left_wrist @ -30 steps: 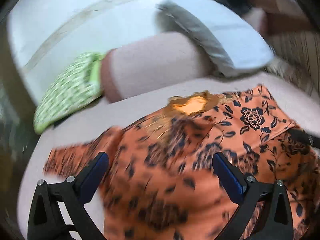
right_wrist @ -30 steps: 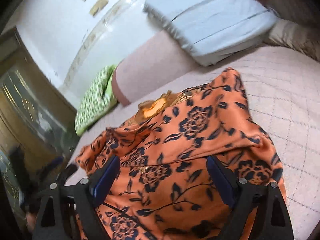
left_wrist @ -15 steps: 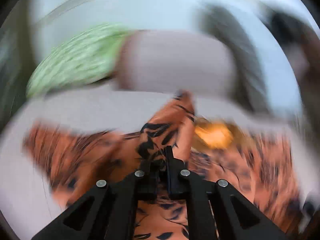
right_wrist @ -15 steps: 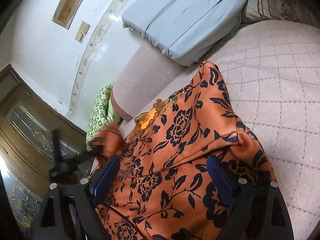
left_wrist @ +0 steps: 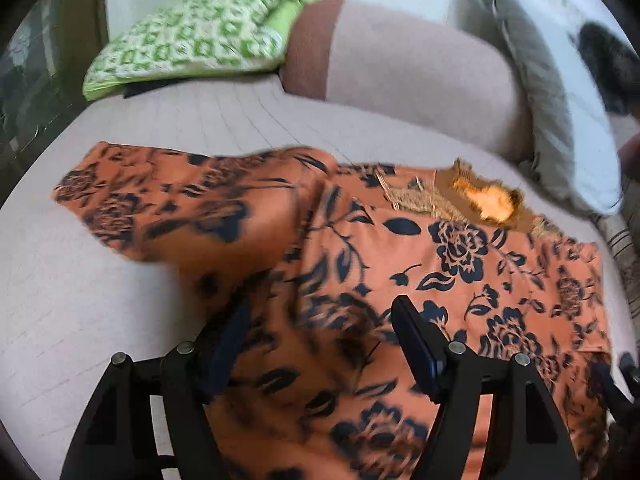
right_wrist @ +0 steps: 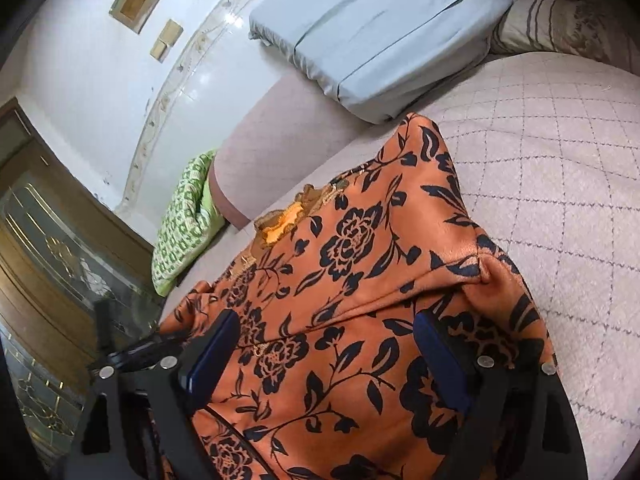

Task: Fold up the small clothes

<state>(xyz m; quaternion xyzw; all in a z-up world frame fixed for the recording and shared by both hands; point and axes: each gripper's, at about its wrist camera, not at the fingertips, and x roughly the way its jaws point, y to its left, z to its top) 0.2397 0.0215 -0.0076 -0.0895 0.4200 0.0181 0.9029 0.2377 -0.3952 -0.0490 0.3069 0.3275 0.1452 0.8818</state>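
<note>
Nearest, in the left wrist view: left tongs [left_wrist: 324, 344] released, jaws just opened again and standing apart over the orange floral garment [left_wrist: 440, 272], blurred cloth between them but not pinched. In the right wrist view: right tongs [right_wrist: 324, 356] likewise spread wide, poised above the same garment [right_wrist: 360, 280] with nothing gripped. Garment spread out flat on the pinkish quilted bed [right_wrist: 560, 152], one sleeve [left_wrist: 168, 196] stretched out to the left, gold-trimmed neckline [left_wrist: 480, 200] toward the far side. Beyond the neckline, a pink bolster [left_wrist: 420, 76] across the bed. Further back, a green patterned pillow [left_wrist: 200, 32] at its left end, a pale blue pillow [right_wrist: 372, 32] leaning on it to the right. Behind all, white wall [right_wrist: 80, 60].
</note>
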